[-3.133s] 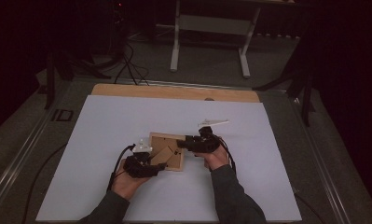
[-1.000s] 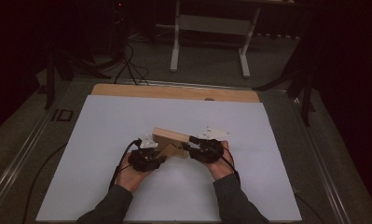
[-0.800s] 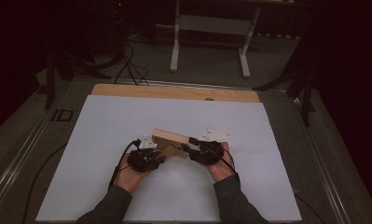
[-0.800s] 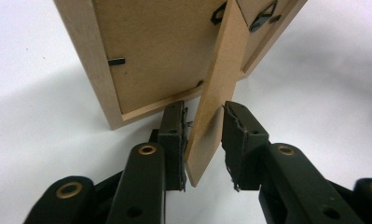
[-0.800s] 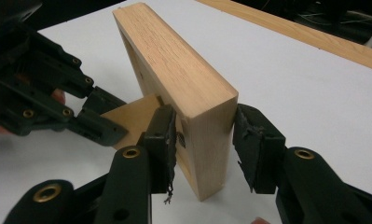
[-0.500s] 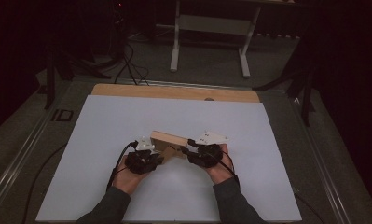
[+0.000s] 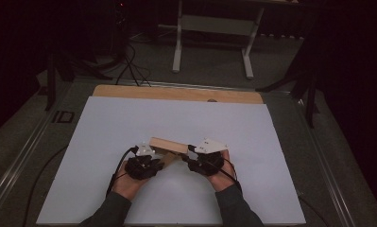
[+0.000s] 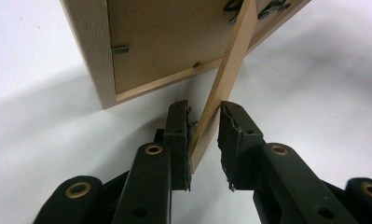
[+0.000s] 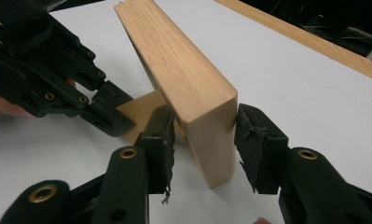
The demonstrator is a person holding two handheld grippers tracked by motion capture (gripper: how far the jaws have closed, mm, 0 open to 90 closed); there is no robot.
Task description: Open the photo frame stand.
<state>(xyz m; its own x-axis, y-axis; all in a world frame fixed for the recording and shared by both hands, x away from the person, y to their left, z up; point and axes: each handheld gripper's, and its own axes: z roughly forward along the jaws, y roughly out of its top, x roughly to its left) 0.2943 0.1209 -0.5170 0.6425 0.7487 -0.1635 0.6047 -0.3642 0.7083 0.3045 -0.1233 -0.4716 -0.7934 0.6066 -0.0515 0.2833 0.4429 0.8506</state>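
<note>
We have the wooden picture frame point(image 7: 169, 145) standing on edge on the white surface point(image 7: 252, 142), between our two grippers, so that its fold-out stand can be set. Our right gripper point(image 9: 204, 140) straddles the near end of the frame's thick rail: the left pad looks pressed against the back side, while on the right we cannot tell whether the pad touches the face or stands just off it, so we read this as a steadying clamp on the frame rather than a firm squeeze. That keeps the frame upright while the other hand works.

Our left gripper point(image 8: 204, 133) has just been closing its jaws, and the thin stand leg point(image 8: 225, 79) runs between them; one pad lies against it, the other is close beside it, so we judge it to be grasping the leg, perhaps loosely. Holding the leg by its free tip lets us swing it away from the back panel point(image 8: 169, 42).

The frame is pale beech-like wood with visible grain, a broad plain rail, small metal clips on the brown backing, and dark hinge hardware at the far end of the leg.
</note>
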